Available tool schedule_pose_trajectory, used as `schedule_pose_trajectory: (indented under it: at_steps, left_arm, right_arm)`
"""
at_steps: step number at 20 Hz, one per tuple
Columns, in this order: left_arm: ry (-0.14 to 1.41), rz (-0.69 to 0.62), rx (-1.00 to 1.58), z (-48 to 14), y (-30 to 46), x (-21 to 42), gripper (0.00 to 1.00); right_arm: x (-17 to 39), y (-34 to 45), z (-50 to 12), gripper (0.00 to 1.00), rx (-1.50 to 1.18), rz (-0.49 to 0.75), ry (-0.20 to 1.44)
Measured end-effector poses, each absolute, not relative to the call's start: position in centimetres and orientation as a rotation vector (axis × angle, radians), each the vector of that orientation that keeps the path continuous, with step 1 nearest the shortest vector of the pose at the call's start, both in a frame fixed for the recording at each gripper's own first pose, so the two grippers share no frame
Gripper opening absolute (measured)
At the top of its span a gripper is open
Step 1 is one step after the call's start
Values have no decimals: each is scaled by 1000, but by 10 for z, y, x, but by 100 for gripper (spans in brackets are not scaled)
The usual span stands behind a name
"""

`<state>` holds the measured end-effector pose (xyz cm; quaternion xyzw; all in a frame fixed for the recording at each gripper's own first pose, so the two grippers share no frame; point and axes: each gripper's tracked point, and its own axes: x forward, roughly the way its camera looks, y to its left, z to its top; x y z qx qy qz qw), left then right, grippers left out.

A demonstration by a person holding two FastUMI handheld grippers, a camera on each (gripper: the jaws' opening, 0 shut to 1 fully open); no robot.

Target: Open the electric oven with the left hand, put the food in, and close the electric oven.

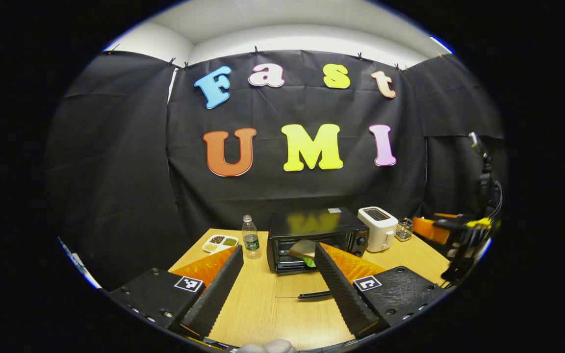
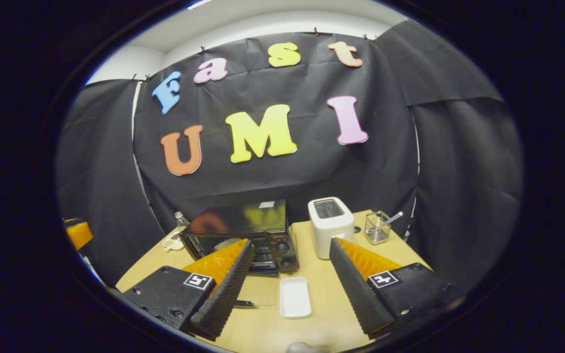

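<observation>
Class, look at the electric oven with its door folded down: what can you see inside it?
Inside the electric oven sits a sandwich, bread with something green at its lower edge. The left gripper finger covers part of the cavity, so the rest is hidden.

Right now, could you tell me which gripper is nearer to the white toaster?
Right. The right gripper faces the white toaster almost straight ahead; the left gripper sits farther off, facing the open oven, toaster to its right.

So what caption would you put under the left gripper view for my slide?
Open left gripper faces the electric oven, door down and sandwich inside, on a wooden table.
</observation>
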<state>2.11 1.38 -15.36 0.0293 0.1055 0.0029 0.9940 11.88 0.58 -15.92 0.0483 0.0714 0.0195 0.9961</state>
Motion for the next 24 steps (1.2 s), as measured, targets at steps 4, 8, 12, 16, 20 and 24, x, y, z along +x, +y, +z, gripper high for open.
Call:
schedule_pose_trajectory:
  at_steps: [4, 8, 12, 16, 20, 24]
  left_arm:
    - [280, -2, 41, -202, -6, 33, 96]
    - [378, -19, 24, -265, -28, 42, 96]
    - [488, -33, 3, -332, -48, 47, 96]
    - [590, -47, -23, -387, -68, 55, 96]
    - [648, -67, -11, -430, -84, 68, 96]
    - [713, -64, -32, -463, -91, 77, 96]
  right_arm:
    - [95, -8, -143, 100, -4, 53, 125]
    - [86, -18, -138, 100, -5, 63, 139]
    - [76, -36, -134, 100, -21, 54, 150]
    - [71, -49, -134, 100, -32, 46, 172]
    - [73, -58, -132, 90, -60, 35, 183]
    - [76, -59, -137, 100, -75, 25, 206]
